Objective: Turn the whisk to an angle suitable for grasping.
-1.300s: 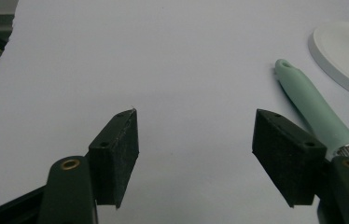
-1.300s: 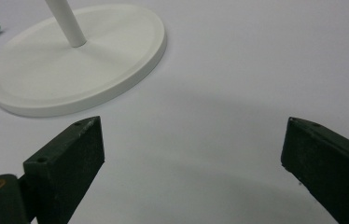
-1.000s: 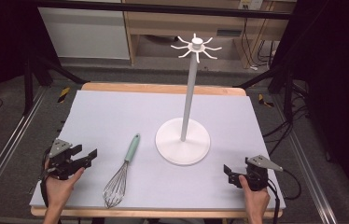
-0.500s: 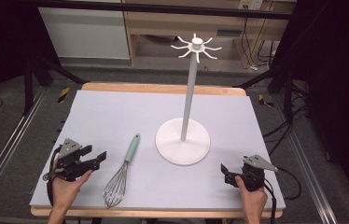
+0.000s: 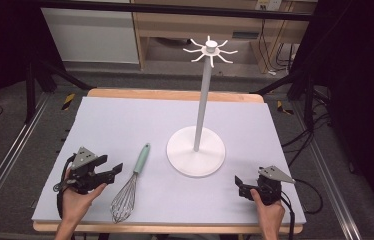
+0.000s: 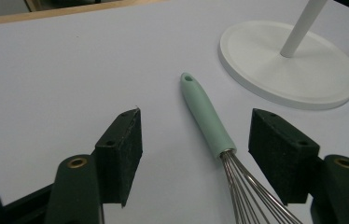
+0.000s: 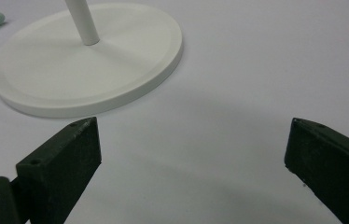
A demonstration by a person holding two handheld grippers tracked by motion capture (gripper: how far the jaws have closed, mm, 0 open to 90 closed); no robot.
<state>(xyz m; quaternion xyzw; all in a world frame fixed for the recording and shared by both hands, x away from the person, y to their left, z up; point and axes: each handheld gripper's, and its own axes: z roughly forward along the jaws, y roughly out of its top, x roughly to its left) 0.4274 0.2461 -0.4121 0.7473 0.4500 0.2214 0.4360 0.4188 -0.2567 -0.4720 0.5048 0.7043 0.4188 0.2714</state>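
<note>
Whisk [image 6: 210, 126]: matt mint handle, looks like soft plastic or silicone; bare shiny metal wires. Stand [image 5: 195, 157]: smooth white base and pole, satin painted finish, faint sheen. Desk [image 5: 125, 120]: matt pale lavender sheet on top, smooth, with a light wood edge showing at far rim. Left tongs [image 6: 196, 149]: black pads, matt, slightly grainy like foam rubber, brass-coloured screws behind. Right tongs [image 7: 193, 163]: same matt black pads.

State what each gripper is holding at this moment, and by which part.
Nothing is held. The left gripper stands open around the whisk handle without touching it; the right gripper is open over bare table.
</note>
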